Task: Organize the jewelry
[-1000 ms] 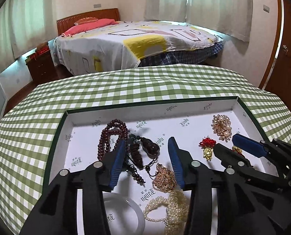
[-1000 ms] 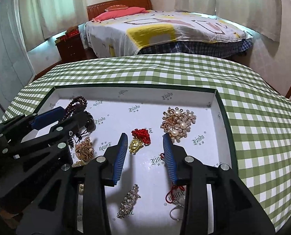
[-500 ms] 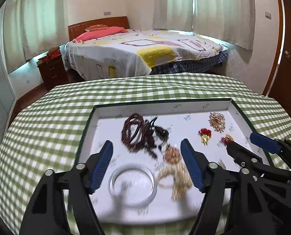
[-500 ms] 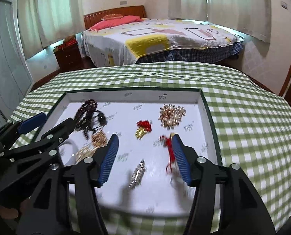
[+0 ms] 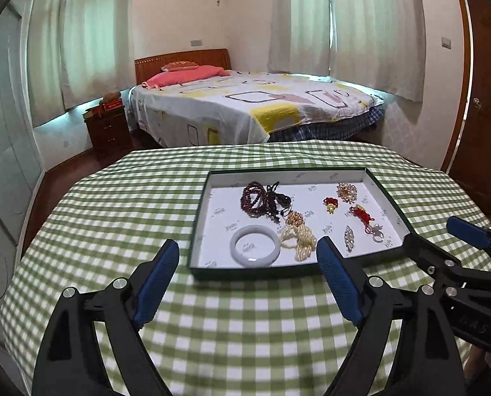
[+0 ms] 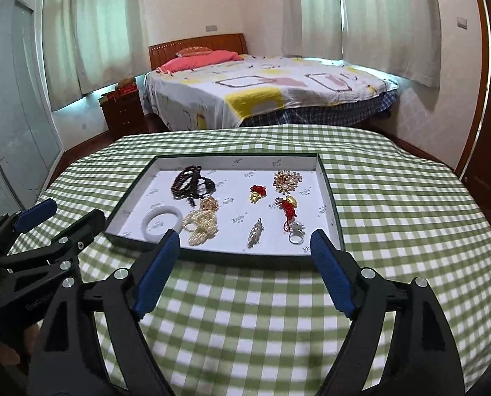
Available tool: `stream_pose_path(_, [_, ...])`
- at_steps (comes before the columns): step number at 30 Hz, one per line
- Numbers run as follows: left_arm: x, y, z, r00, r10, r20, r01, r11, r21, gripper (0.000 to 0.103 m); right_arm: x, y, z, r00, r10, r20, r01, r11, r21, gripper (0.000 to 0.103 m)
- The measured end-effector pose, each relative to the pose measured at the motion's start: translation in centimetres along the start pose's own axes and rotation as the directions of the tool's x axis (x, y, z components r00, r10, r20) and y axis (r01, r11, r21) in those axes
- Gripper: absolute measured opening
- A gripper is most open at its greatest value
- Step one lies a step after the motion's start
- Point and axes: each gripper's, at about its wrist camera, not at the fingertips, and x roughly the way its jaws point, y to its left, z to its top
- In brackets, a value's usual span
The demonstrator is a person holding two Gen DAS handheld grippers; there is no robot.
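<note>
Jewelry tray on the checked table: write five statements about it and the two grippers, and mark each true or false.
1. The white bangle lies inside the tray. True.
2. The left gripper is clamped on the pearl strand. False: its jaws stand wide apart with nothing between them, and the strand lies in the tray.
3. The dark red bead string lies on the green checked tablecloth outside the tray. False: it lies in the tray, near its far wall.
4. The right gripper holds nothing. True.
5. The silver ring sits in the tray beside the red cord charm. True.
</note>
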Motion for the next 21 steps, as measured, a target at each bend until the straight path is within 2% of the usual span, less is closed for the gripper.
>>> stream_pose_path(7, [-4.3,1.5,-0.2,0.999,0.021,0.043,-0.02,0.999,-0.029,0.084,-4.8,0.8,-0.2,0.998,-0.009,0.06,0.01,1.0,-0.017,0.088])
stream_pose_path(21, [-11.3,3.6,-0.4,0.989,0.063,0.134,-0.053,0.995,-0.08,0.085,-11.4,2.3,-0.3,0.988,0.007,0.157,0.001,0.999,-0.046,0.092])
